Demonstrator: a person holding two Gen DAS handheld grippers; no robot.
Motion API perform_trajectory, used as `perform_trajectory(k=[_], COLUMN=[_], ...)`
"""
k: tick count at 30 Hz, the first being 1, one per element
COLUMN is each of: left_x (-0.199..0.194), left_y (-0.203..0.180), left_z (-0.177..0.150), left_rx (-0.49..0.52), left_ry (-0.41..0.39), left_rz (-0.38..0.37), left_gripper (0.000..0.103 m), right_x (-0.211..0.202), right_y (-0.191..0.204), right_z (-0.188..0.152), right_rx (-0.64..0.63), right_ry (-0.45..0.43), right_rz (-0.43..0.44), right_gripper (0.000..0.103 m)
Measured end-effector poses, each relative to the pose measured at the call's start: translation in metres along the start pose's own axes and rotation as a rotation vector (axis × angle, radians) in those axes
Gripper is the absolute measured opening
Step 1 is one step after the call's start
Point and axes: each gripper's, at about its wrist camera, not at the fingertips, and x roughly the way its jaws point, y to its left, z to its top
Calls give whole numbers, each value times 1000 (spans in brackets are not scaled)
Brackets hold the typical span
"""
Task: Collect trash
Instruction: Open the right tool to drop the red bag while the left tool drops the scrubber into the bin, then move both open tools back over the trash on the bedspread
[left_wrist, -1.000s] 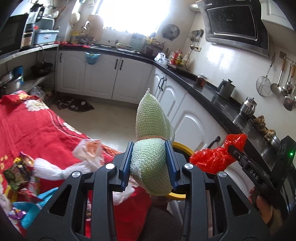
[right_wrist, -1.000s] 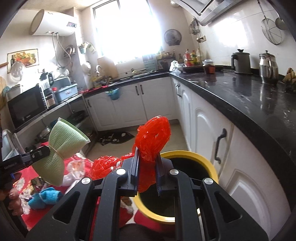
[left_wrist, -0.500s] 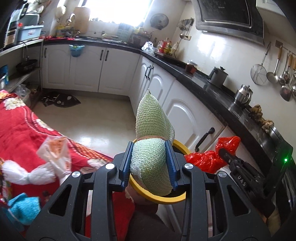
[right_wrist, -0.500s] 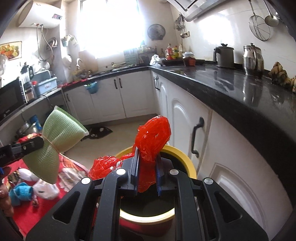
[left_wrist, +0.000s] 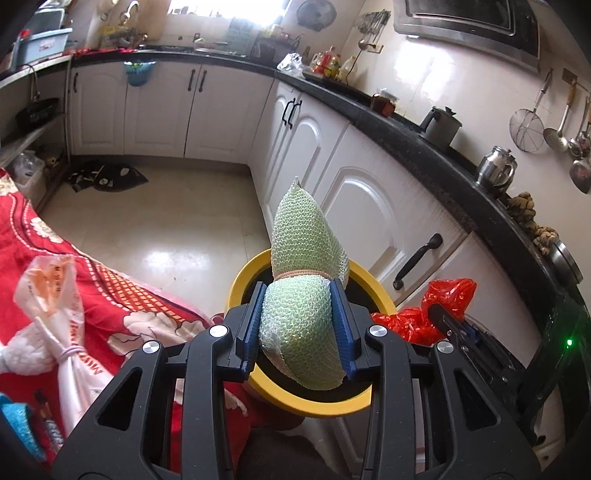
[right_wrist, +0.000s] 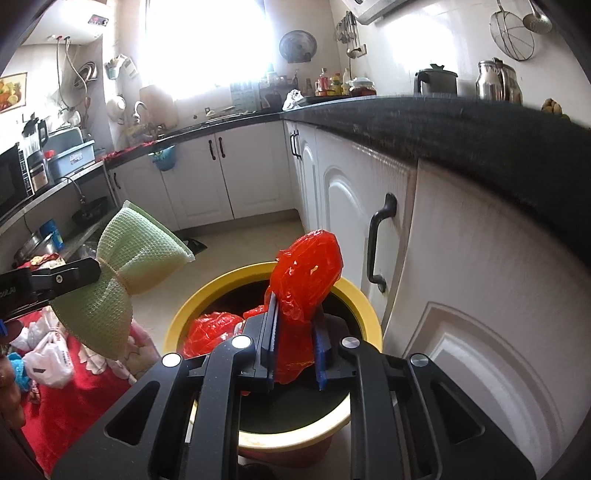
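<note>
My left gripper (left_wrist: 297, 295) is shut on a green foam net sleeve (left_wrist: 306, 236) tied at its waist, held just above the yellow-rimmed bin (left_wrist: 243, 273). In the right wrist view the same sleeve (right_wrist: 144, 243) hangs left of the bin (right_wrist: 195, 302), clamped by the left gripper (right_wrist: 92, 273). My right gripper (right_wrist: 295, 314) has a crumpled red plastic bag (right_wrist: 310, 266) between its pads over the bin's mouth, and its jaws are opening slightly. A loose end of the bag droops inside the bin. From the left wrist view the red bag (left_wrist: 447, 295) and right gripper (left_wrist: 450, 321) sit at the bin's right.
A red patterned cloth (left_wrist: 92, 288) at the left carries tied plastic bags (left_wrist: 48, 280) and wrappers. White cabinets (left_wrist: 369, 206) with a black handle (right_wrist: 376, 243) stand close behind the bin under a black counter (right_wrist: 480, 140). Pale floor (left_wrist: 166, 229) lies beyond.
Both grippers have come down and closer to the bin, each still carrying its load. The bin's mouth now lies right under the green sleeve and the red bag.
</note>
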Motion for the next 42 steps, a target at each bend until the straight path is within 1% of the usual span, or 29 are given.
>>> perform_trajectory(k=[1, 2, 3, 4, 6, 7, 8, 13, 15, 17, 20, 22, 23, 31, 42], left_x=[3, 6, 8, 11, 14, 14, 14, 8, 3, -3, -12, -18, -20, -42, -79], left_y=[1, 3, 4, 6, 10, 12, 13, 18, 18, 18, 18, 18, 19, 29, 42], left_z=[0, 0, 1, 1, 2, 2, 2, 3, 3, 3, 4, 3, 4, 3, 2], left_rx=[-3, -8, -11, -18, -31, -34, -38, -42, -40, -32, -24, -18, -18, -40, -72], left_ry=[3, 3, 4, 8, 10, 9, 9, -8, -17, -32, -53, -65, -69, -107, -177], left_rz=[7, 12, 16, 21, 29, 28, 28, 50, 55, 66, 81, 94, 99, 116, 163], left_gripper=[29, 30, 31, 32, 40, 46, 50, 62, 70, 81, 89, 90, 92, 92, 92], right_x=[2, 4, 7, 9, 10, 11, 11, 8, 5, 2, -3, -8, -9, -21, -42], right_y=[0, -1, -1, -2, -3, -4, -4, -5, -4, -3, -2, 1, 2, 9, 35], right_z=[-1, -2, -3, -5, -6, -7, -7, -9, -8, -6, -3, -2, -1, 6, 16], right_rx=[-2, -4, -2, 4, 9, 8, 8, 23, 29, 34, 39, 45, 46, 42, 11], right_ry=[2, 7, 13, 14, 18, 20, 20, 27, 26, 21, 12, 6, 5, -14, -34], right_rz=[-2, -1, -1, -4, -3, -2, -4, 7, 11, 16, 25, 29, 30, 60, 140], right_gripper=[17, 23, 32, 36, 44, 46, 49, 54, 58, 60, 66, 67, 68, 70, 73])
